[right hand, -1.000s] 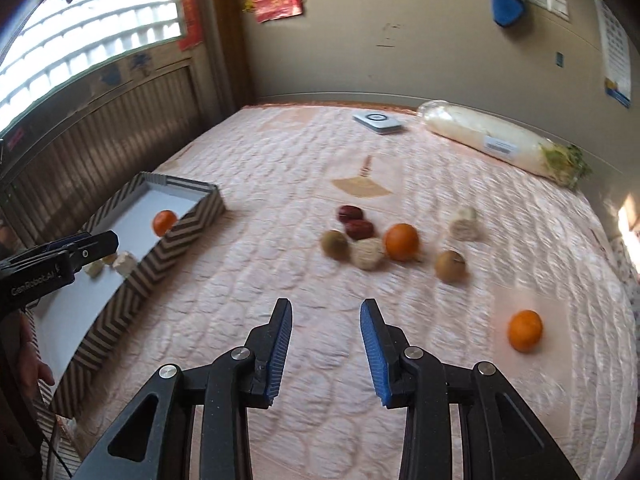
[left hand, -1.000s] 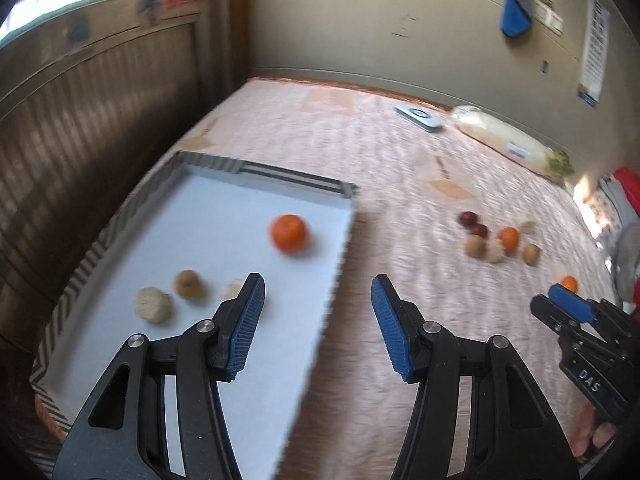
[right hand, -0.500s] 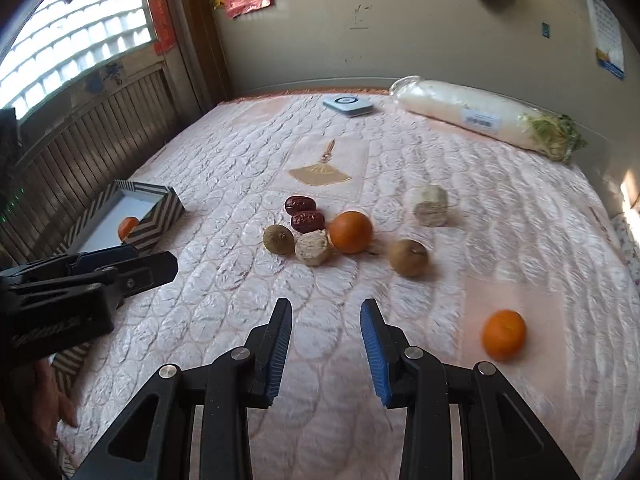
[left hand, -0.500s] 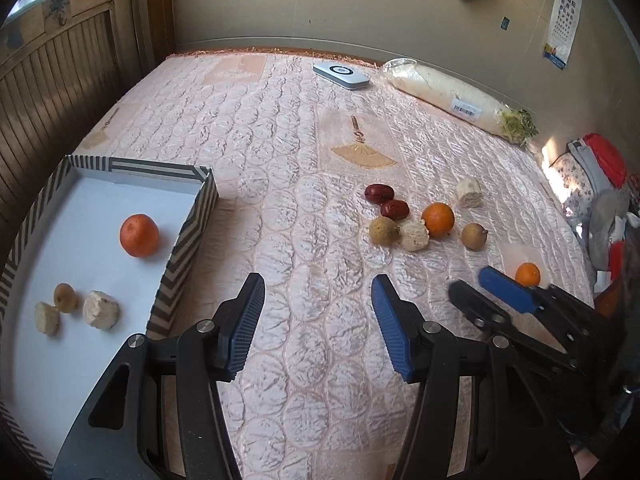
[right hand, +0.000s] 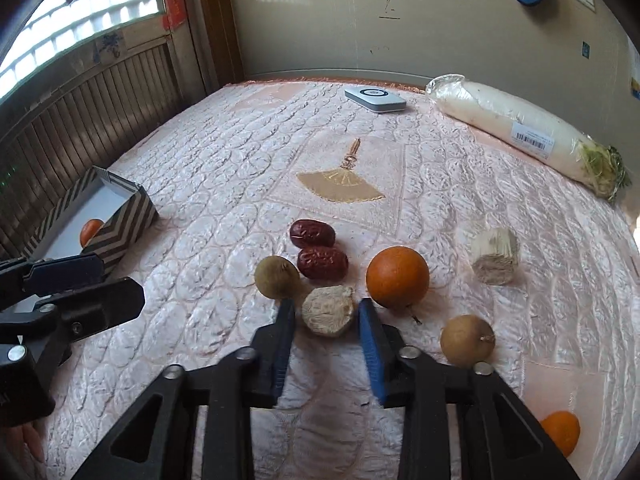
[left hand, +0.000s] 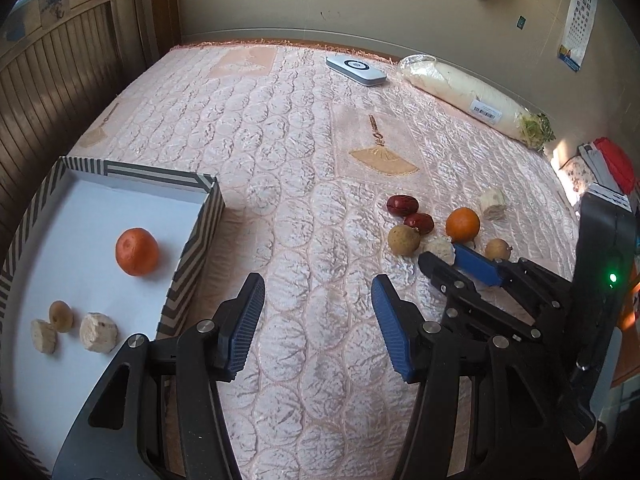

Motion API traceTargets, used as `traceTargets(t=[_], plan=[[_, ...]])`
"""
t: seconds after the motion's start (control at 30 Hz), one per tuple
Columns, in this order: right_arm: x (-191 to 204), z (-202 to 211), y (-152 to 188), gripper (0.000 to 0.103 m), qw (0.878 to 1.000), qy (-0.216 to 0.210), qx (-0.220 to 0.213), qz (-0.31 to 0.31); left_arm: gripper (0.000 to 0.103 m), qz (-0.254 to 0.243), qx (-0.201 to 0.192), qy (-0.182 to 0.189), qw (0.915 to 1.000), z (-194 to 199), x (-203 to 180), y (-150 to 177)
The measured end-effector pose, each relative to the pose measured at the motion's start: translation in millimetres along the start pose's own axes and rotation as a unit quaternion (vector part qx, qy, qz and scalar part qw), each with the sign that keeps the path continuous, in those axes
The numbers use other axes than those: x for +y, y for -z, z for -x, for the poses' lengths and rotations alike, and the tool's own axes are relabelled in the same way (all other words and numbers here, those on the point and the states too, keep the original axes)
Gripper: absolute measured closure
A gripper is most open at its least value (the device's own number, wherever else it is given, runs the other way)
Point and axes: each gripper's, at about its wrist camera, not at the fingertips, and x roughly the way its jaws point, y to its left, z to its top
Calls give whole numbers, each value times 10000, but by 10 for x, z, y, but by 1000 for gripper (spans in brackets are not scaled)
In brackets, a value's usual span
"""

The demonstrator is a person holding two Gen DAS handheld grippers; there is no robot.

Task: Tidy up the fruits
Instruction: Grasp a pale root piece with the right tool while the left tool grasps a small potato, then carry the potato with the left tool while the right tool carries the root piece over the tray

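A striped box (left hand: 192, 236) with a white floor holds an orange (left hand: 136, 251), a small brown fruit (left hand: 61, 315) and two pale chunks (left hand: 98, 332). On the pink quilt lie two red dates (right hand: 312, 234), two brown round fruits (right hand: 276, 277), an orange (right hand: 397, 277), a pale chunk (right hand: 328, 310), a pale cut piece (right hand: 494, 255) and a small orange (right hand: 560, 432). My right gripper (right hand: 326, 314) is open, its fingers on either side of the pale chunk. My left gripper (left hand: 316, 312) is open and empty above the quilt, right of the box.
A wrapped white radish (right hand: 520, 128) and a flat white device (right hand: 375, 99) lie at the far edge by the wall. Wooden slat panelling (right hand: 80, 120) runs along the left. The box also shows in the right wrist view (right hand: 120, 220).
My right gripper has moved forward and down to the fruit cluster, now straddling the pale chunk. My left gripper has swung right, away from over the box.
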Motion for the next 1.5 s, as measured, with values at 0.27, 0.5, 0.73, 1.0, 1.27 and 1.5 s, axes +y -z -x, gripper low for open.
traceTargets(t=[0.27,0.5,0.73,1.0,1.27,1.5], plan=[[-134,263,184,77,9997,75,216,-126,47,-219,111,87,9997,-155,-325,-100],[-312,416,312,77,9989,206,239,-355,47,-603,182,61,9980,-409,-589,-133],[-323,354,317,77,9986,140,287,-426,48,-693,109,-22,9975,-629,-581,-185],[-281,337,320,77,9988,156,252,-394,78,-710,-27,304,9970,-573,-516,-114],[-158,484,355,77,9991,68,74,-408,78,-614,-221,394,9971,-170,-315,126],[90,613,429,77,9992,-94,-70,-391,78,-553,-440,96,9975,223,-36,352]])
